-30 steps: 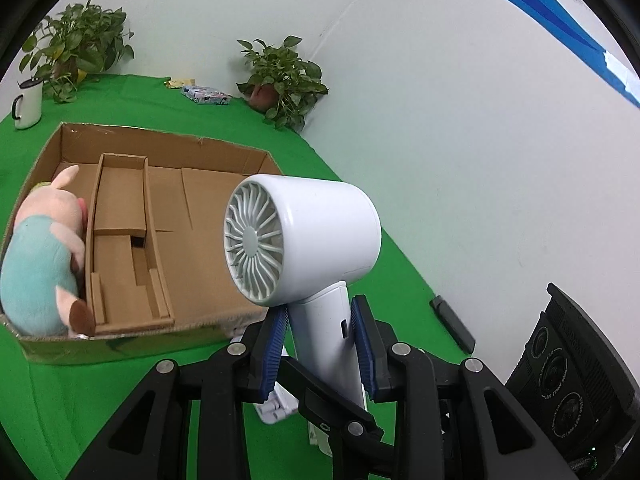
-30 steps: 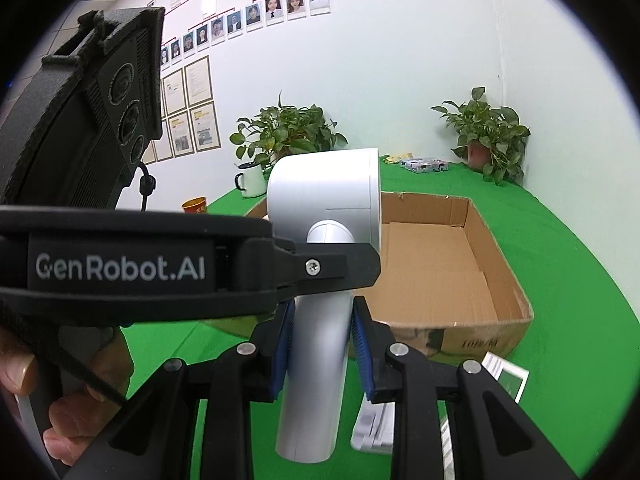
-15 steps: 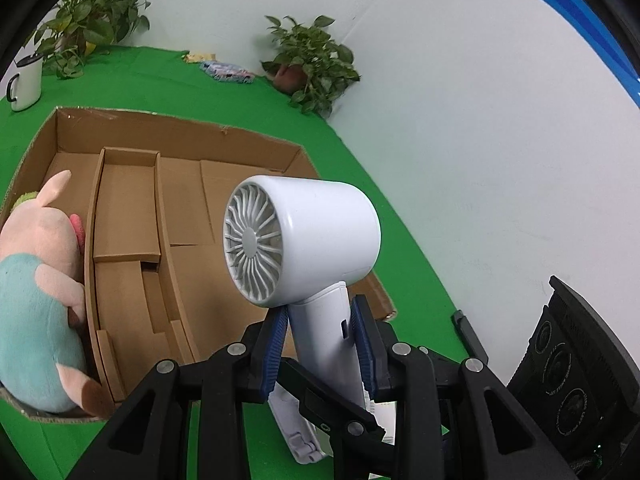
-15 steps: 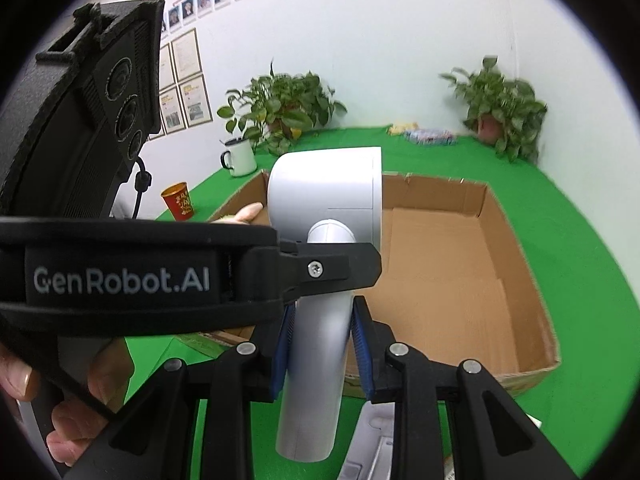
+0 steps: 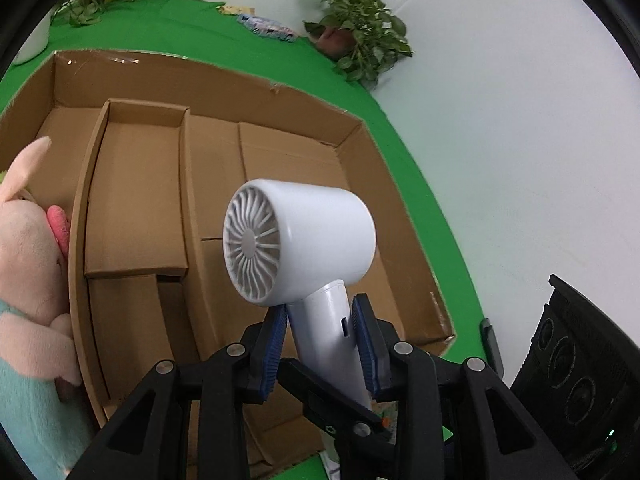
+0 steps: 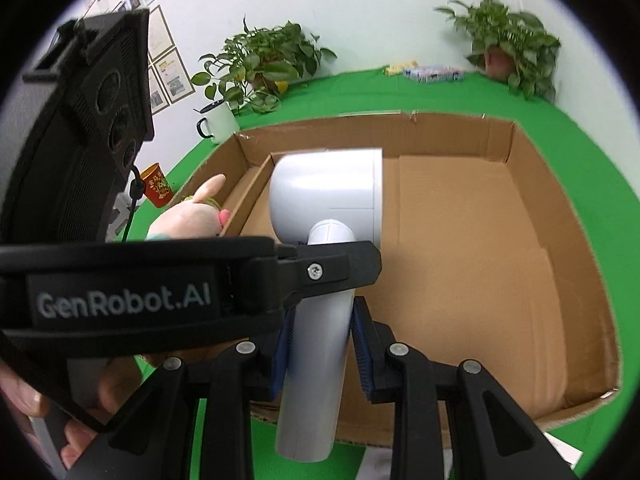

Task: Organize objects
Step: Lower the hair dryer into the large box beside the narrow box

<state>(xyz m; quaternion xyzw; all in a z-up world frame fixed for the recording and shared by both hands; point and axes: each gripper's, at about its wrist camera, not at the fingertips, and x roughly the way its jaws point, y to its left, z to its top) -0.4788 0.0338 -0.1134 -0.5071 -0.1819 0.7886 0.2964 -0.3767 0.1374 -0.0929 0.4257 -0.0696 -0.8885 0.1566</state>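
**Inspector A:** In the left wrist view, we found the left gripper [image 5: 320, 344] clenched on the handle of the white hair dryer [image 5: 300, 240], its blue pads [image 5: 276, 348] pressing both sides. The dryer was held in the air above the near right part of the cardboard box [image 5: 360, 128], grille facing left. A plush pig [image 5: 28, 264] lay against the box's left edge, beside a cardboard divider [image 5: 136, 200]. A potted plant [image 5: 356, 40] stood at the far edge of the green table [image 5: 180, 28].

**Inspector B:** In the right wrist view, we recorded the right gripper [image 6: 322, 344] likewise grasping the same dryer [image 6: 328, 196] by its handle, below the left gripper's finger crossing it. The dryer hung over the box's [image 6: 560, 240] near edge, left of centre. We noted a white mug [image 6: 218, 122] and a red cup [image 6: 158, 186] beyond the box's left side.
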